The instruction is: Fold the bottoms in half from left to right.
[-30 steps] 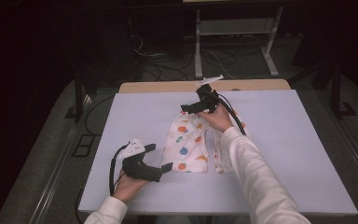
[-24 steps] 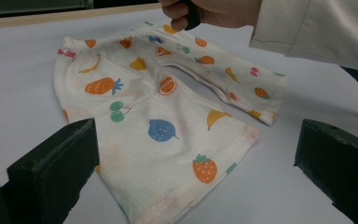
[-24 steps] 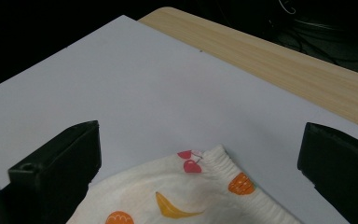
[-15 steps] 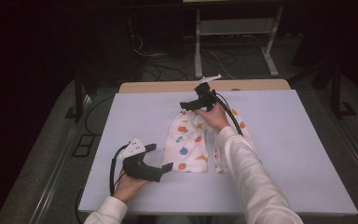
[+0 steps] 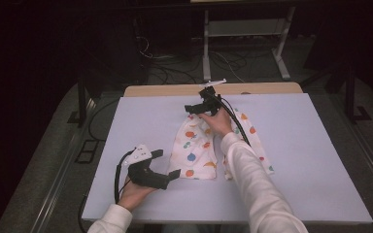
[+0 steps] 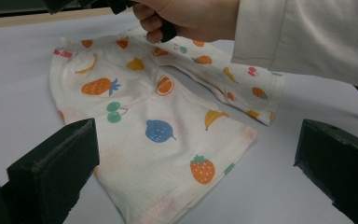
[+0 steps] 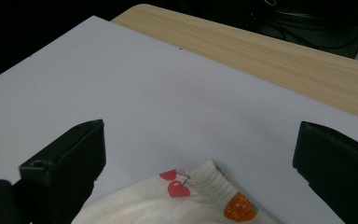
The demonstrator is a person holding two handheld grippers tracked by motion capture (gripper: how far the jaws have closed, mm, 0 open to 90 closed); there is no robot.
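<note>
A small white garment with a fruit print lies flat on the pale board, its two legs pointing toward the near edge. My right gripper hovers open over the garment's far end. In the right gripper view the elastic waistband sits low between the wide jaws of the right gripper. My left gripper rests open on the board just left of the nearest leg hem. From the left gripper the garment spreads out ahead, with the other hand and sleeve beyond it.
A strip of wooden tabletop shows past the board's far edge. Beyond it the dark floor holds cables and a metal stand. Bare board lies to the right of the garment.
The right gripper has shifted slightly left over the waistband end. The left gripper and the garment have stayed in place.
</note>
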